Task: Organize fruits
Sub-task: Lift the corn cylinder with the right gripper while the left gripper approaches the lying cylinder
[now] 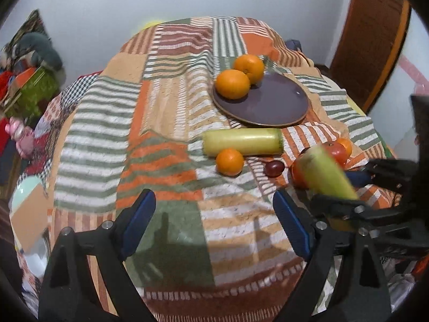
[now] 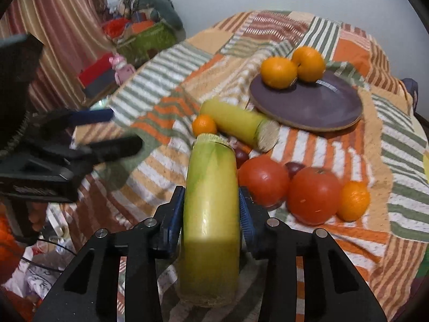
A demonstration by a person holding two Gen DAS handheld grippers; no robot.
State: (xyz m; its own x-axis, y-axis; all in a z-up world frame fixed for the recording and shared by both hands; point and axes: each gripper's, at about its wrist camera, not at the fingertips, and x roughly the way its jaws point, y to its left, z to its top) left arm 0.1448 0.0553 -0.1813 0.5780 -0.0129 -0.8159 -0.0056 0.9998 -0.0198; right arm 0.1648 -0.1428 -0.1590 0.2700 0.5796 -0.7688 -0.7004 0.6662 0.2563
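My right gripper (image 2: 211, 209) is clamped on a husked corn cob (image 2: 210, 214) — blue ribbed pads pressing its two long sides. Its long axis runs straight out along my fingers, the flat cut end with its ring of yellow kernels pointing away from me toward the plate (image 2: 321, 110), the near end below my jaws. The husk is smooth and waxy, pale green fading to yellow, a plain cylinder in shape.

A second corn cob (image 2: 238, 124) lies on the quilted patchwork tablecloth (image 2: 161, 86) just before the plate, lying slantwise, its fibrous cut end toward the lower right. A small orange (image 2: 204, 125) touches its side.

The plate is round, flat, matte purple-brown with a paler rim; two dimpled oranges (image 2: 278, 72) sit touching on its far edge. Beside my held cob sit two glossy tomatoes (image 2: 313, 194), another small orange (image 2: 353, 200) and dark plums (image 2: 293, 167).

My left gripper (image 1: 214, 214) hangs with jaws wide apart — nothing between them, only striped cloth beneath.
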